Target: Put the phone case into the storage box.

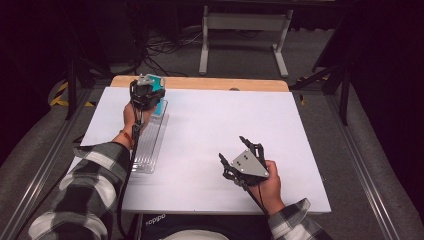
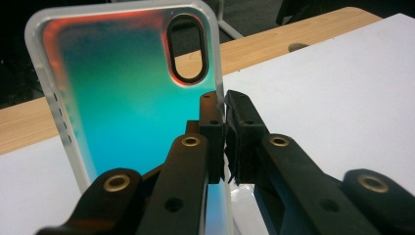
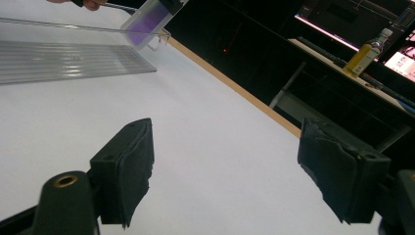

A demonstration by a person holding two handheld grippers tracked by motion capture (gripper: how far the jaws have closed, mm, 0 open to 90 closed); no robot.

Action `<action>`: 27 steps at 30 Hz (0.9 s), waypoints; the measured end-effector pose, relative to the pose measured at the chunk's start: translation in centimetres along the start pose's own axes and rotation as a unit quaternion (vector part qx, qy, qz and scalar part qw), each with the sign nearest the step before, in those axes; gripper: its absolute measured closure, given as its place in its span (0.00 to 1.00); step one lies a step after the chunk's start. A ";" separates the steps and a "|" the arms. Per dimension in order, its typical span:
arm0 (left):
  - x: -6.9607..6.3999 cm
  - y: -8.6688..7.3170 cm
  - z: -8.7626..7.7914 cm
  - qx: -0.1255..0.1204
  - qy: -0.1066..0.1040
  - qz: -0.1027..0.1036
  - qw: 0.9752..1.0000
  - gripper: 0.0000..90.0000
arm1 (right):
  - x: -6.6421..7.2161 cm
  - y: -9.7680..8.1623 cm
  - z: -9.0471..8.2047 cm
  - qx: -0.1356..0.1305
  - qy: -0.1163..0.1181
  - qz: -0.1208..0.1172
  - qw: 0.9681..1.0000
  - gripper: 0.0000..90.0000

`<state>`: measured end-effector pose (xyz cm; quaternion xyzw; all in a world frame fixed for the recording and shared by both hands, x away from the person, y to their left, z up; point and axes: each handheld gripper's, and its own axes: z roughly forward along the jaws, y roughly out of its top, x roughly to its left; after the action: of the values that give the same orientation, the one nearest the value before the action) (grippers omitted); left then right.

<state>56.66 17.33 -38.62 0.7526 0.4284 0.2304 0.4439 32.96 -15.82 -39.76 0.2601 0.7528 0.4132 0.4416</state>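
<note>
Left gripper view: left tongs (image 2: pixel 224 142) clamp phone case (image 2: pixel 122 93) edge; right tongs (image 3: pixel 235 171) spread wide, empty.

Phone case (image 2: pixel 122 93): translucent, clear rim, teal-to-orange tint, oval camera cutout. Upright, lifted above the table's far left, over a clear ribbed tray (image 1: pixel 150 145) lying flat.

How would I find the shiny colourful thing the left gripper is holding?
Start at the white table and look to its far left end, where the left gripper is pinching an upright phone case. It glows teal and orange with a frosted rim, unlike the clear ribbed tray lying flat beside it.
</note>
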 end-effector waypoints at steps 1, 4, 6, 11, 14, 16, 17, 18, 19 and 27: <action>0.0 0.0 0.0 0.001 0.004 0.002 1.000 0.95 | 0.0 0.0 0.0 0.002 0.001 -0.001 1.000 0.24; 0.3 -0.2 0.0 0.005 0.000 -0.010 1.000 0.95 | 0.1 0.0 0.0 0.001 0.003 -0.003 1.000 0.24; 0.5 -0.3 0.1 0.013 0.006 -0.014 1.000 0.95 | 0.1 0.0 0.0 0.001 0.004 -0.005 1.000 0.24; 0.3 -0.3 0.2 0.018 0.002 -0.008 1.000 0.94 | 0.3 0.1 0.1 0.001 0.004 -0.014 1.000 0.25; 0.3 -0.3 0.2 0.018 0.006 -0.003 1.000 0.91 | 0.4 0.1 0.1 0.003 0.006 -0.015 1.000 0.25; 0.2 -0.2 0.2 0.019 0.006 -0.004 1.000 0.93 | 0.4 0.1 0.1 0.004 0.006 -0.016 1.000 0.25; 0.2 -0.2 0.2 0.018 0.008 -0.001 1.000 0.94 | 0.3 0.1 0.2 0.004 0.006 -0.016 1.000 0.25; 0.2 -0.2 0.1 0.017 0.005 -0.001 1.000 0.94 | 0.3 0.1 0.2 0.004 0.006 -0.016 1.000 0.25; 0.2 -0.2 0.1 0.016 0.005 -0.004 1.000 0.94 | 0.3 0.1 0.2 0.003 0.006 -0.016 1.000 0.25; 0.2 -0.1 -0.5 0.012 0.005 0.009 1.000 0.94 | 0.4 0.2 0.1 0.001 0.008 -0.019 1.000 0.25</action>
<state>56.33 17.74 -38.43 0.7609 0.4263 0.2330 0.4301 32.91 -15.35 -39.81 0.2427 0.7616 0.4062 0.4428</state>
